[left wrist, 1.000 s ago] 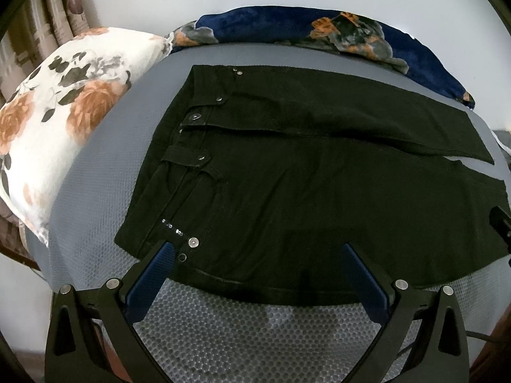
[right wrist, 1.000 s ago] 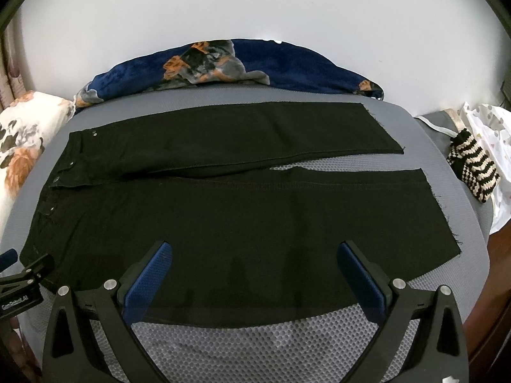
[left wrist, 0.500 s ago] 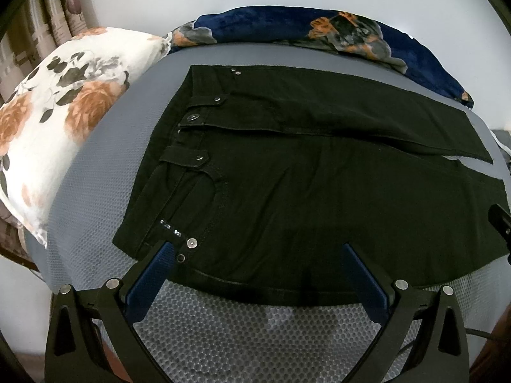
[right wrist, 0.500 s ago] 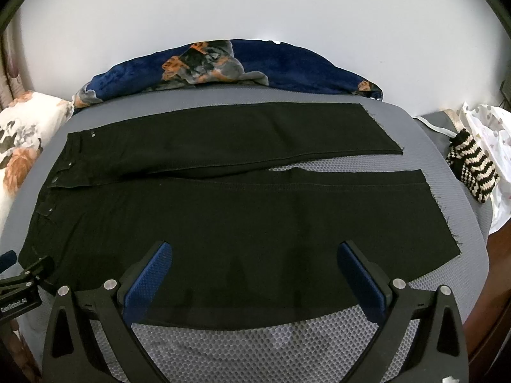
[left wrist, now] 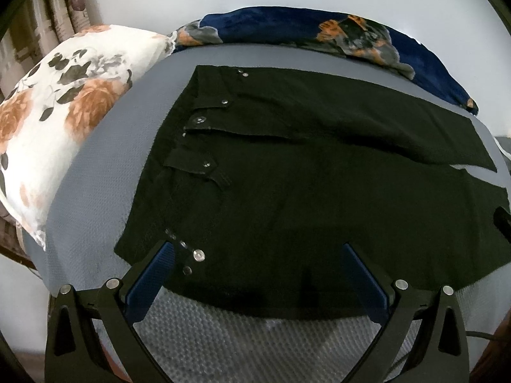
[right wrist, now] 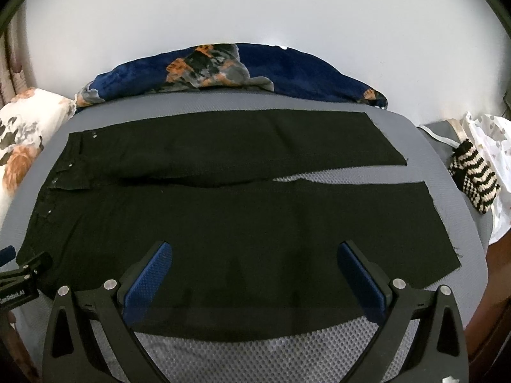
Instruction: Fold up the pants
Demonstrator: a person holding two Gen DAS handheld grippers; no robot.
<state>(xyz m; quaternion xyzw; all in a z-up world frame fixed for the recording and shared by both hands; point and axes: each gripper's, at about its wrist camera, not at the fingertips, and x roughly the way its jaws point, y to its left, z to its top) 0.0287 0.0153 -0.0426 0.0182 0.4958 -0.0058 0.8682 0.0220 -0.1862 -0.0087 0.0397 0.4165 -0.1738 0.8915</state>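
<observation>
Grey mesh bedding carries the black pants, spread flat with legs slightly parted, presumably ready for folding. Both the left hand-held gripper and right hand-held gripper hover released over the near edge. Floral pillows lie beyond.

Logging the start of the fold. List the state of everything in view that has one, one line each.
Pants: spread flat, unfolded, legs side by side, waist at left.
Waist button: looks undone, flap lying open.
Left gripper: open, empty, over the near waist edge.
Right gripper: open, empty, over the near leg.
Blue blanket: bunched along the wall.
Floral pillow: lying beside the waist.
</observation>
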